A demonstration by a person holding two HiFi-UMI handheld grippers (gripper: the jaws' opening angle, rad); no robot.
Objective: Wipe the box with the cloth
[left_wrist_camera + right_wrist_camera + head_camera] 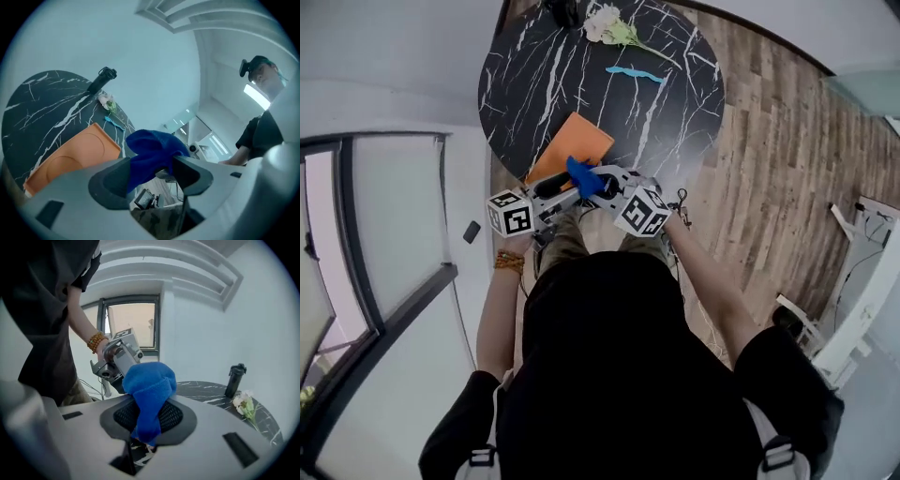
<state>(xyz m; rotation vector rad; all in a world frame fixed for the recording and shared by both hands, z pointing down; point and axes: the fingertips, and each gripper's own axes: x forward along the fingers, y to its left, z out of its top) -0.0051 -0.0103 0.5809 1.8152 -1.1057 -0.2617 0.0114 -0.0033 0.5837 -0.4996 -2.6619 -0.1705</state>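
Observation:
A blue cloth hangs in the air between my two grippers, just off the near edge of the round black marble table. My right gripper is shut on the cloth, which bunches up above its jaws. My left gripper faces it from the left. Its jaws stand wide, with the cloth lying loosely between them. The flat orange box lies on the table's near side, just beyond the grippers; in the left gripper view the box is at lower left.
At the table's far side stand a black bottle and a sprig of white flowers, with a small light-blue object nearer. Wooden floor and white furniture lie to the right, a glass wall to the left.

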